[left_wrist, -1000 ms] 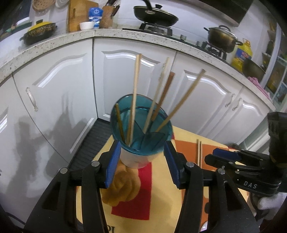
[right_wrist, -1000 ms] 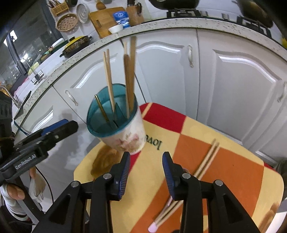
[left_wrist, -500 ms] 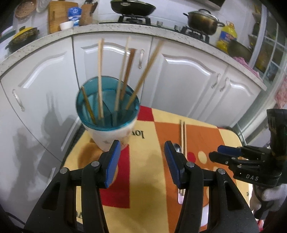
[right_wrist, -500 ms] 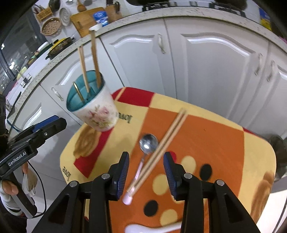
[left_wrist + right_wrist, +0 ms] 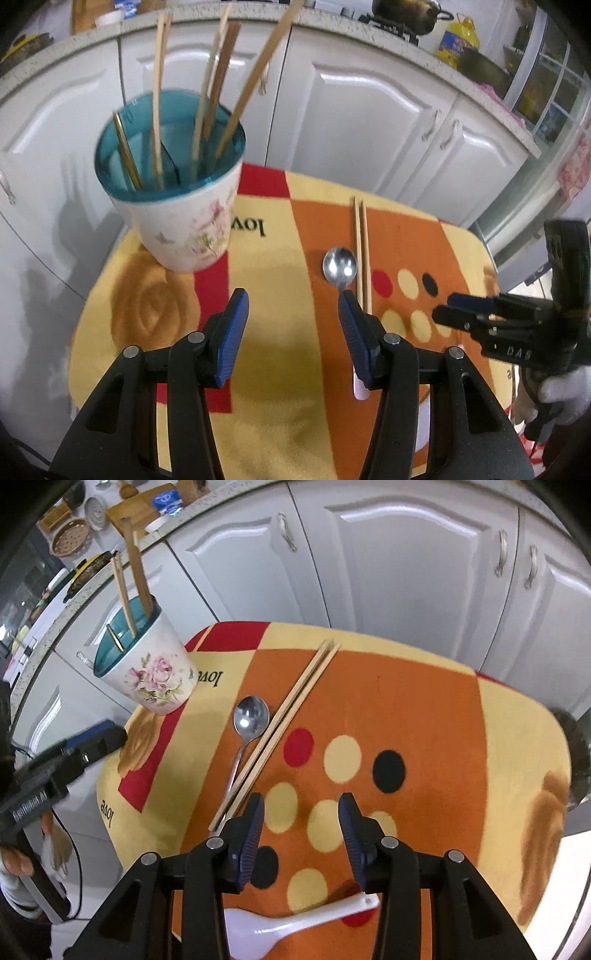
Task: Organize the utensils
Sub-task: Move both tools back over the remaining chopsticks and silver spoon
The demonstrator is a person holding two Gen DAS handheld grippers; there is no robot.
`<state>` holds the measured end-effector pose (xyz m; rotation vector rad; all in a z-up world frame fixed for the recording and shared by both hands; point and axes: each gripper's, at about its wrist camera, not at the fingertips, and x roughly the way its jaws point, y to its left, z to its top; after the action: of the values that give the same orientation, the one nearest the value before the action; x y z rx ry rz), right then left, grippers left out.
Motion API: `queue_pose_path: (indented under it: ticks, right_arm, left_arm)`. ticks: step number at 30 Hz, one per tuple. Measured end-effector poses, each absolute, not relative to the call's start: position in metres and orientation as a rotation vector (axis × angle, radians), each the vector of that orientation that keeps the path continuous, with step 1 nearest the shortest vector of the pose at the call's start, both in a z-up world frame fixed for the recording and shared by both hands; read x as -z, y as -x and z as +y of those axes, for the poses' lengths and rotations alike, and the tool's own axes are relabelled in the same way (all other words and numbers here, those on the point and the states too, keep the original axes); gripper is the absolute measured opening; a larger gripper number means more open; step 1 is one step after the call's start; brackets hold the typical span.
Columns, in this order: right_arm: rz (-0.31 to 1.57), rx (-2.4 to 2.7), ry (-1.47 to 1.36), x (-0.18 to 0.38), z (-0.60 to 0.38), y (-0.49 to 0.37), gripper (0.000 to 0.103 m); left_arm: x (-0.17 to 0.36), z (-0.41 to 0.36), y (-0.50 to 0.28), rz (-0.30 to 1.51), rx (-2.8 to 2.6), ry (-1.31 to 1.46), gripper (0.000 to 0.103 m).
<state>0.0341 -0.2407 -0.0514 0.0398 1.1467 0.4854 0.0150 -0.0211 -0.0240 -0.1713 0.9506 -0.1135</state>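
Seen from the left gripper [image 5: 291, 314], held apart and empty, a metal spoon [image 5: 340, 266] and chopsticks [image 5: 361, 254] lie right of the floral holder [image 5: 184, 225]; from the right gripper [image 5: 300, 821], partly parted, empty and just widened, chopsticks should be pinched mid-length.

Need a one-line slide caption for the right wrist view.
Open right tool above patterned mat; chopsticks, metal spoon, white spoon loose; holder cup behind.
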Motion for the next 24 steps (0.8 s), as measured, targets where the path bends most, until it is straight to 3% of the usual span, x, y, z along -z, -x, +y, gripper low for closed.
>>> queue_pose_path:
  ticks: [8,24]
  right_arm:
    - [1.166,-0.483,-0.062,0.066,-0.216,-0.076,0.040]
    - [1.185,-0.411,0.027,0.089,-0.195,-0.137,0.019]
  left_arm:
    - [0.053,-0.019,-0.028,1.023,0.135,0.206,0.050]
    - [0.072,-0.028,-0.055,1.071,0.168,0.203,0.050]
